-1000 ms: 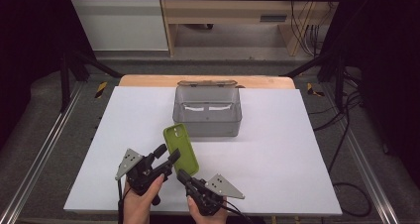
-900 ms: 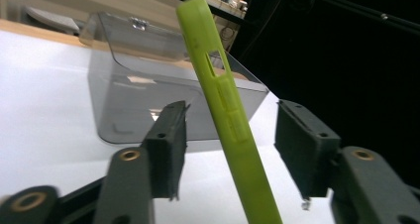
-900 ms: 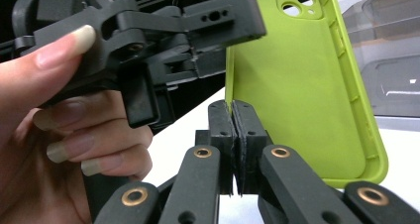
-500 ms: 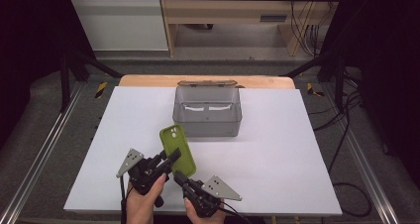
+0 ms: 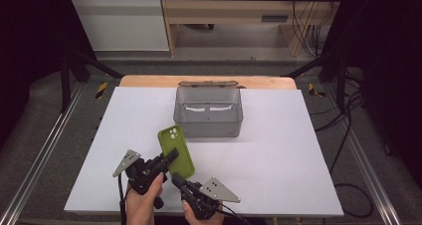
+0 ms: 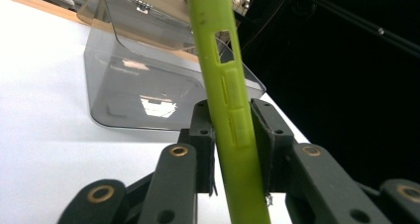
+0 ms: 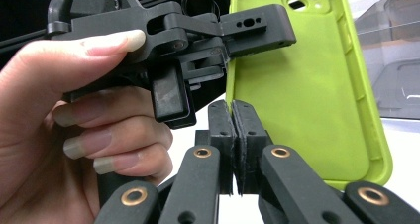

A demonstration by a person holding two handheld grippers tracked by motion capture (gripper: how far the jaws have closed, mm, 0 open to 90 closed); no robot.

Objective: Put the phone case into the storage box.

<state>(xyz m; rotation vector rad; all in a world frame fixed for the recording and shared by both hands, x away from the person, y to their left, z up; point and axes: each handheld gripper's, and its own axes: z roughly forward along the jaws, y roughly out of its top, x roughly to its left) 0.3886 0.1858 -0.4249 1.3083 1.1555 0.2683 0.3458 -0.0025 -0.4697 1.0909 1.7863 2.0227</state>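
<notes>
The green phone case [image 5: 176,151] stands tilted on edge above the near middle of the white desk [image 5: 278,155], its camera cut-out at the top, just in front of the grey box [image 5: 208,113]. In the left gripper view the case's side edge [image 6: 230,115], with its moulded buttons, runs up between the two pads, which press on it from both sides. The left gripper [image 5: 166,161] has just been closing its jaws, and they now clamp the case. The right gripper [image 5: 178,178] sits just beside it, below the case's lower end; in the right gripper view its jaws meet pad to pad with nothing between them, the hollow inside of the case [image 7: 307,90] right behind their tips.

The grey box is clear smoky plastic, its lid swung back on hinges, and nothing shows inside it.

Against a second ago, the case has shifted a little toward the person's left and stands steeper; the box has not moved.

No brand or writing can be read on the case or box.
</notes>
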